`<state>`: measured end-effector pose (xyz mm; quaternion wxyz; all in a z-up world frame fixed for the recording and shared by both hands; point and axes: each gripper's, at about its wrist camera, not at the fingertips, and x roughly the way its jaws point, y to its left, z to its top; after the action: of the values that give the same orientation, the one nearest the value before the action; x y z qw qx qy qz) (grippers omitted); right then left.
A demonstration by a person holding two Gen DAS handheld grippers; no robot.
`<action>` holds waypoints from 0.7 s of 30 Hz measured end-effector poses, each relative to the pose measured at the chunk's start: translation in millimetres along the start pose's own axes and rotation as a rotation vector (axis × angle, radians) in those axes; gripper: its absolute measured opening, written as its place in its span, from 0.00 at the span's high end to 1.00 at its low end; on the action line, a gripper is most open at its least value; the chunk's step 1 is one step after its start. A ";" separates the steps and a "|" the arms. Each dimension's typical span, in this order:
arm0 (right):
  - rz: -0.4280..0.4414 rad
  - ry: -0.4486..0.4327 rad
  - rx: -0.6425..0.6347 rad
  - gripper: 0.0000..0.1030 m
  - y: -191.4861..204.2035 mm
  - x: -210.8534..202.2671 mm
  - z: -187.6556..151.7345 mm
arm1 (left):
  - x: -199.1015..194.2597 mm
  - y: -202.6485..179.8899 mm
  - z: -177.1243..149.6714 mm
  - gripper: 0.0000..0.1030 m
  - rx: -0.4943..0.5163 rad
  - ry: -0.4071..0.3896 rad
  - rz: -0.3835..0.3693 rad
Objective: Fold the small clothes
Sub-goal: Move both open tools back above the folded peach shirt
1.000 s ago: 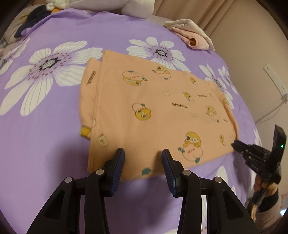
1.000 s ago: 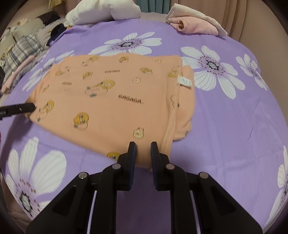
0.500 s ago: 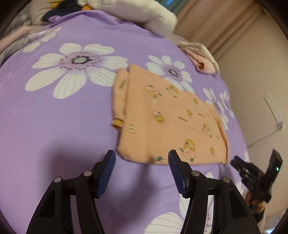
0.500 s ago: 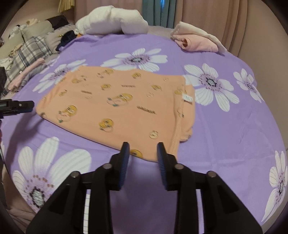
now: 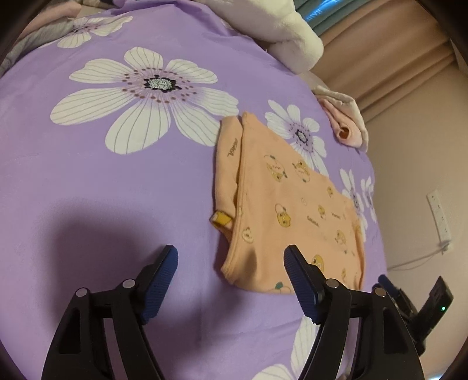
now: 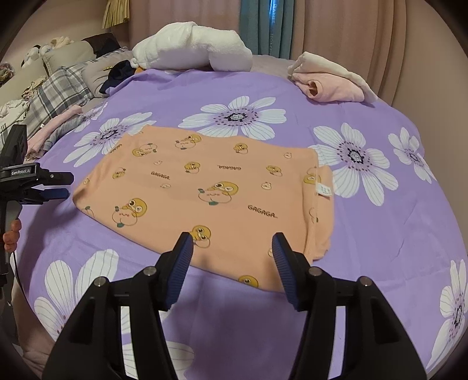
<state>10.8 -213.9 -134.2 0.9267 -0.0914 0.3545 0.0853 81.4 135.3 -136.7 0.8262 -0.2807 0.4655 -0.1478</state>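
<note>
Two tools hang over the bed, and neither holds anything. The left tool (image 5: 228,271) has its jaws opening, with only purple bedsheet (image 5: 117,204) showing between its blue pads; the near corner of the orange garment (image 5: 286,204) lies just ahead of its right finger, not touched. The right tool (image 6: 232,257) also has its jaws opening, and it is raised above the near edge of the orange garment (image 6: 210,198), whose cloth shows in the gap beyond the pads without being pinched.

The garment lies flat on the sheet, folded into a rough rectangle (printed with yellow cartoon chicks and the word GAGAGA). In the right wrist view a narrower folded strip runs along its right side, carrying a small white label (image 6: 324,190). In the left wrist view that same kind of strip sits on the garment's left side, with a yellow cuff (image 5: 221,219) poking out at its lower end.

The sheet is printed with large white flowers. At the far edge of the bed rest a white fluffy bundle (image 6: 193,46) and, to its right, a folded pink and cream pile (image 6: 330,79). Plaid and grey pillows (image 6: 61,90) lie at the far left. Curtains (image 6: 336,26) hang behind the bed.
</note>
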 end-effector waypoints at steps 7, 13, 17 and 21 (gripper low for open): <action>0.011 0.001 0.006 0.44 0.0 5.2 8.7 | 4.6 2.2 7.4 0.29 -0.009 0.013 -0.002; 0.018 0.009 0.018 0.44 -1.5 13.9 14.0 | 21.5 2.2 11.7 0.28 -0.006 0.049 -0.036; 0.042 0.028 0.045 0.44 -4.2 24.0 15.8 | 32.1 0.9 18.4 0.28 -0.007 0.055 -0.082; 0.057 0.046 0.070 0.44 -6.0 35.0 16.7 | 42.3 0.1 27.2 0.24 -0.018 0.054 -0.130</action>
<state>48.6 -212.6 -144.9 0.9182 -0.0508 0.3807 0.0970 126.8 122.9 -154.7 0.7995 -0.3137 0.4696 -0.2044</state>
